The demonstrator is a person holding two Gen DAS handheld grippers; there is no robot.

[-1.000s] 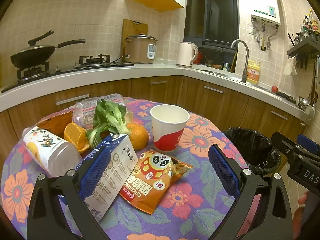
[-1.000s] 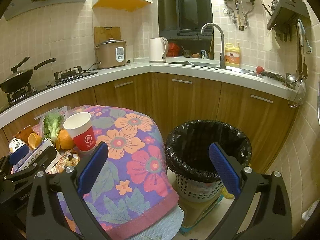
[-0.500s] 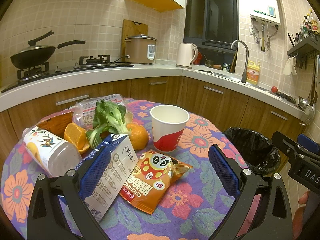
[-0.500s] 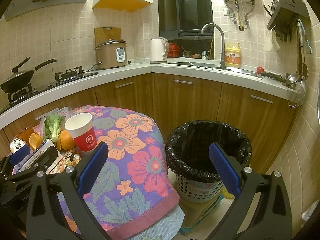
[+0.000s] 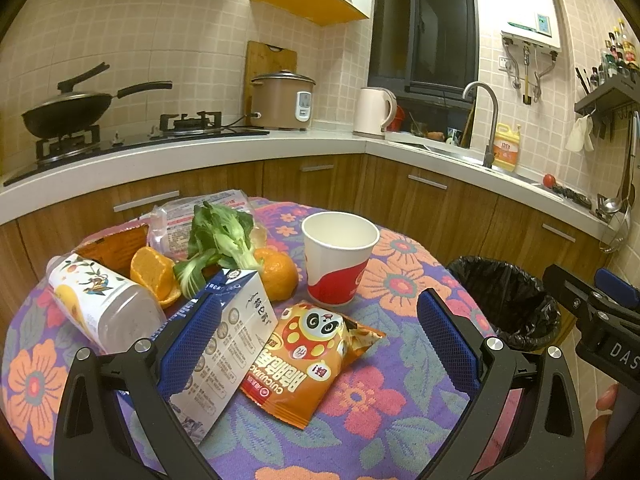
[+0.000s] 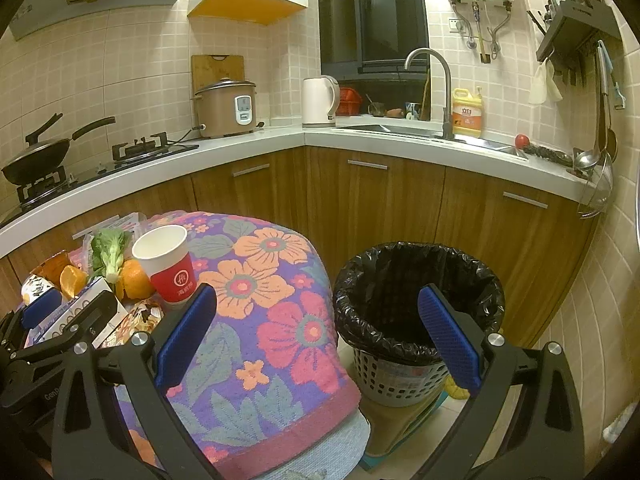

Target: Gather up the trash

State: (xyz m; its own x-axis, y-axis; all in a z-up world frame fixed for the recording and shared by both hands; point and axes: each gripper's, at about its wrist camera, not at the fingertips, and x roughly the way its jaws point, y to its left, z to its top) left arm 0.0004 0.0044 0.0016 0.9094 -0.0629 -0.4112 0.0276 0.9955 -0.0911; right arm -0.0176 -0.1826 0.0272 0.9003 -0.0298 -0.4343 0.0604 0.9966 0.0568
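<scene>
Since a second ago almost nothing has shifted: the left view is unchanged, and the right view has only drifted slightly, so the paper cup sits a touch nearer its left finger. The left gripper [image 5: 318,340] hovers low over the table with jaws spread wide and empty, the orange snack bag [image 5: 308,360] lying flat between its fingers and the blue-and-white carton [image 5: 224,344] partly behind the left finger. The right gripper [image 6: 316,340] is likewise wide open and holds nothing, aimed between the table edge and the trash bin [image 6: 416,300]. My judgement is that the first pick is not yet begun; the snack bag looks the likeliest target. To do it well, lower the left fingers astride the bag's puffed middle, clear of the carton, and close gently, since foil is slippery and may crumple or slide. Beyond the bag stand the paper cup [image 5: 340,256], upright, with an orange [image 5: 280,272], bok choy [image 5: 216,240], a peeled orange half [image 5: 154,272] and a lying bottle [image 5: 100,300] close by. The flowered tablecloth [image 5: 384,396] is soft and may drag. The bin, black-lined, stands on the floor just beside the table; farther off run the counter [image 6: 360,140], wok [image 5: 68,108], rice cooker [image 5: 282,100], kettle [image 5: 374,112] and sink tap [image 6: 432,88].
</scene>
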